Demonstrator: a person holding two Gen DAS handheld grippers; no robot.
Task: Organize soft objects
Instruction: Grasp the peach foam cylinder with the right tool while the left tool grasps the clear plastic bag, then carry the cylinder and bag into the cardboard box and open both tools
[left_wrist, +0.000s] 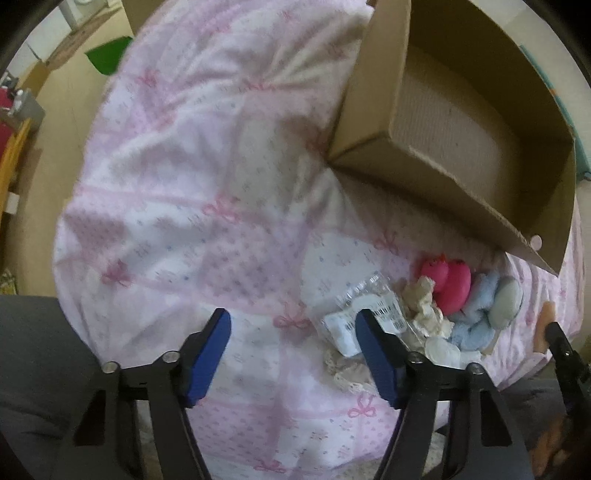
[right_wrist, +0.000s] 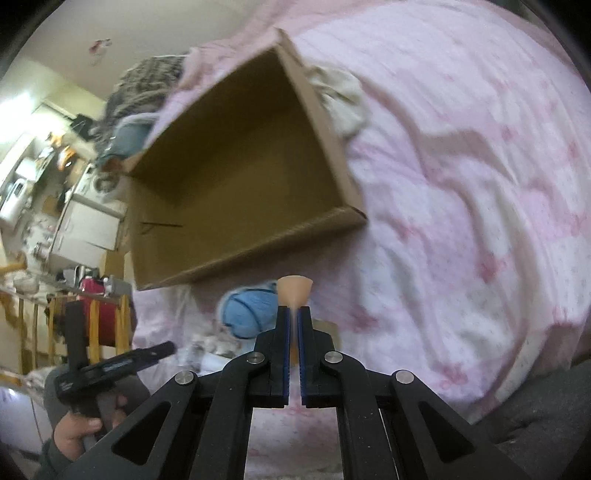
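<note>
Our right gripper (right_wrist: 294, 314) is clamped on a small peach-coloured soft piece (right_wrist: 294, 290), just below the open brown cardboard box (right_wrist: 236, 192). Our left gripper (left_wrist: 293, 332) stands part open and holds nothing above the pink bow-print bed quilt (left_wrist: 192, 177). The heap of pink, blue and cream plush toys (left_wrist: 458, 299) lies just right of it.

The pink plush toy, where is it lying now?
In the left wrist view the pink plush toy lies at the right on the bedcover, just below the cardboard box, between a cream toy and a blue toy.

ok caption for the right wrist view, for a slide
Right gripper shut on a small peach-coloured soft piece above the pink bow-print bedspread, facing the open brown cardboard box.
</note>
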